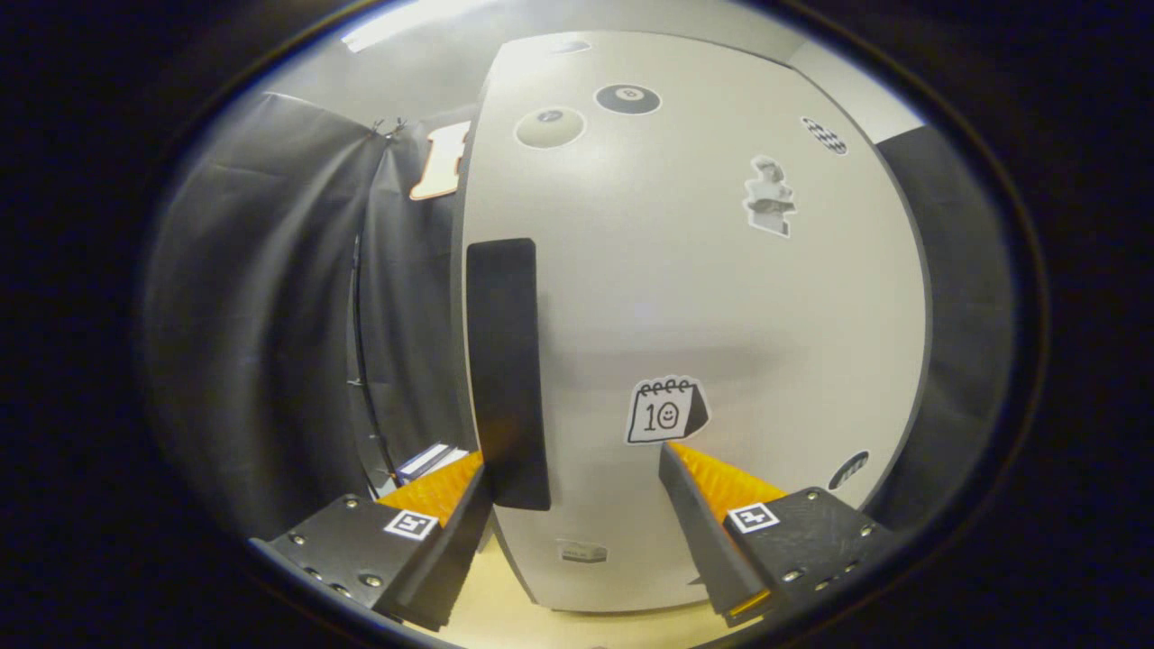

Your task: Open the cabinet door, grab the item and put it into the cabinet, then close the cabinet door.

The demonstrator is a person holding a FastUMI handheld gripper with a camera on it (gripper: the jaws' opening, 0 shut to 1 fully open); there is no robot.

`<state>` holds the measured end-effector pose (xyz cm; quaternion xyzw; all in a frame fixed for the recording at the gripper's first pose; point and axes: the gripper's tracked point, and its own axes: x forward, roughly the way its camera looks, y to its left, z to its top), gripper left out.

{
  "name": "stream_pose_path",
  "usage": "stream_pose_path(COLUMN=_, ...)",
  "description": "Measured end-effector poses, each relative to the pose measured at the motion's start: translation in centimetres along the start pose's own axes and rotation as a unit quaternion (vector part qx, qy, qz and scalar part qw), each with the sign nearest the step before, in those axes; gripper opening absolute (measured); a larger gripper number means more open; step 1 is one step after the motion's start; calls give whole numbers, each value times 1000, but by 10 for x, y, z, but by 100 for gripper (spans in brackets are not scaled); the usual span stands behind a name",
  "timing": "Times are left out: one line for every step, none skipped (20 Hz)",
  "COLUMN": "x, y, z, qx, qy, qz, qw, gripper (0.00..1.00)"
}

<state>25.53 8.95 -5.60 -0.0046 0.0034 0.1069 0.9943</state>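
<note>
The white cabinet door (694, 297) stands close in front of me, its face dotted with stickers. A tall black handle (503, 361) runs down the door near its left edge. My gripper (575, 455) is open and close up to the door. The handle's lower end sits just inside the left finger (433, 496). The right finger (721, 491) is in front of the door face, right under a calendar sticker (665, 411). Neither finger presses on the handle. The door looks shut against the cabinet.
A flat white and blue thing (431, 460) lies low beyond the left finger, beside the cabinet's left edge. The pale tabletop (505, 604) shows under the cabinet between the fingers. Black cloth (270, 315) hangs to the left and right of the cabinet.
</note>
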Motion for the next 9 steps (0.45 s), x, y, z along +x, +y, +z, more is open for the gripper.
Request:
stream_pose_path(x=1, y=0, z=1, qx=0, qy=-4, qz=-5, qw=1000, gripper=100)
stream_pose_path(x=4, y=0, z=1, qx=0, qy=-6, qz=-11, qw=1000, gripper=100)
stream_pose_path(x=4, y=1, z=1, qx=0, qy=-6, qz=-16, qw=1000, gripper=100)
stream_pose_path(x=6, y=2, z=2, qx=1, qy=-10, qz=-18, qw=1000, gripper=100)
stream_pose_path(x=6, y=2, z=2, qx=0, qy=-11, qz=-19, qw=1000, gripper=100)
stream_pose_path(x=3, y=-3, z=0, qx=1, qy=-15, qz=-23, qw=1000, gripper=100)
stream_pose_path(x=3, y=-3, z=0, qx=2, qy=-13, qz=-26, qw=1000, gripper=100)
stream_pose_path(x=4, y=-3, z=-1, qx=2, qy=-13, qz=-29, qw=999, gripper=100)
stream_pose_path(x=4, y=-3, z=0, qx=-1, qy=-15, qz=-32, qw=999, gripper=100)
